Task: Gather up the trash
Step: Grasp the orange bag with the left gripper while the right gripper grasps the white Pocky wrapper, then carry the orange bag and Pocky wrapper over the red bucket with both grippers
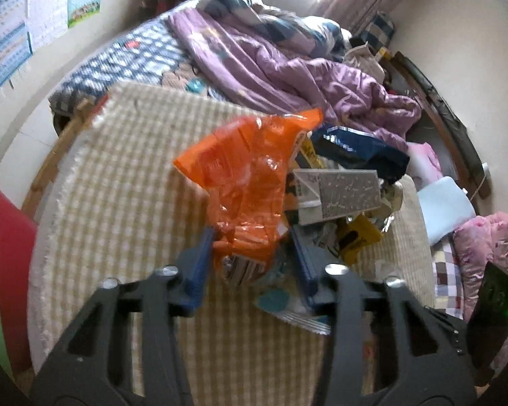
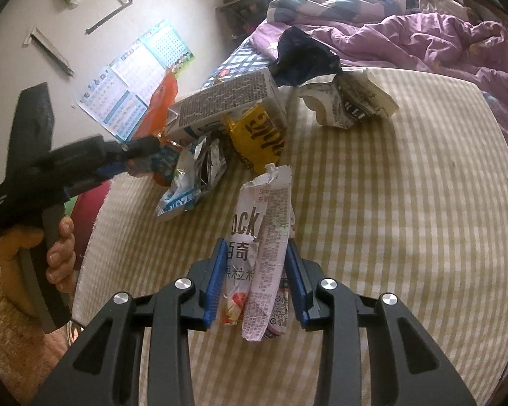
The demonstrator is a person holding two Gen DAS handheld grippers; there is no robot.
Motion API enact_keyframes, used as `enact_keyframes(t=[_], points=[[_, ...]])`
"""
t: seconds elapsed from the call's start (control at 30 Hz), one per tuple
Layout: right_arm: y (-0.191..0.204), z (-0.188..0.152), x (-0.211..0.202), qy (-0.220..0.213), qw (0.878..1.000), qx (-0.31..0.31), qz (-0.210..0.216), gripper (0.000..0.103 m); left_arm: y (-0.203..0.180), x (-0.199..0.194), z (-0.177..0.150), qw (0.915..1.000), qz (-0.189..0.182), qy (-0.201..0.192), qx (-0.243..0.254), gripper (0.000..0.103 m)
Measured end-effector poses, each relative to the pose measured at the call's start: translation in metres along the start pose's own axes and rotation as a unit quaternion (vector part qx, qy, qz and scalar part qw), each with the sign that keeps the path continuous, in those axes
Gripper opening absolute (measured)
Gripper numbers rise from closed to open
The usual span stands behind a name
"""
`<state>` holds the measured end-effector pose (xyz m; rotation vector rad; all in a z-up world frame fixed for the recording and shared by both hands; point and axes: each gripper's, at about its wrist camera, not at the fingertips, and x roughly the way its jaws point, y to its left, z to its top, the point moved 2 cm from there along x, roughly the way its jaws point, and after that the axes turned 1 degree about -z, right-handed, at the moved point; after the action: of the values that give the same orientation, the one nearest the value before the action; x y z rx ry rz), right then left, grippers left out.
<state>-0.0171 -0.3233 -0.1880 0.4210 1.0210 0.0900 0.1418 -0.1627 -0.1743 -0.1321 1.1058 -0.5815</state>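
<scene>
Surface: a yellow-and-white checked blanket spread over the bed, its frayed left edge dropping off beside a red object; the whole right half lies bare and gives free room, while the far edge meets a heaped purple quilt. Left hand-held gripper: its blue pads are clamped on the lower end of an orange plastic wrapper, which stands up and away from the jaws, long axis running far-left. Right hand-held gripper: jaws pressed against both sides of a torn white snack wrapper, which lies flat on the blanket, long axis pointing straight away from the jaws, ragged end farthest. Remaining litter, far-left of centre: a grey printed carton on its side, a yellow packet in front of it, a silver-and-blue foil bag nearer the left edge, a dark blue bag behind, and a crumpled paper bag to the right. Right wrist view alone shows the person's hand on the left tool's grip and a fuzzy sleeve. Left wrist view alone shows the wooden bed rail and pink pillows at far right.
</scene>
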Motion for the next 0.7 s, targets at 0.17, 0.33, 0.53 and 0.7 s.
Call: enact_keyframes(t=[0.17, 0.33, 0.53, 0.7], points=[[0.006, 0.004, -0.009, -0.018, 1.000, -0.007, 0.005, 0.034, 0.007, -0.026, -0.009, 0.9997, 0.005, -0.020, 0.013, 0.039], [0.019, 0.015, -0.022, -0.049, 0.999, -0.017, 0.010, 0.034, 0.038, -0.096, -0.023, 0.9944, 0.063, -0.082, 0.022, 0.039], [0.045, 0.022, -0.022, -0.067, 0.997, -0.039, 0.018, 0.034, 0.078, -0.172, -0.043, 0.9806, 0.111, -0.159, -0.029, 0.039], [0.072, 0.025, -0.024, -0.077, 0.994, -0.069, 0.027, 0.034, 0.094, -0.201, -0.060, 0.9702, 0.134, -0.190, -0.068, 0.039]])
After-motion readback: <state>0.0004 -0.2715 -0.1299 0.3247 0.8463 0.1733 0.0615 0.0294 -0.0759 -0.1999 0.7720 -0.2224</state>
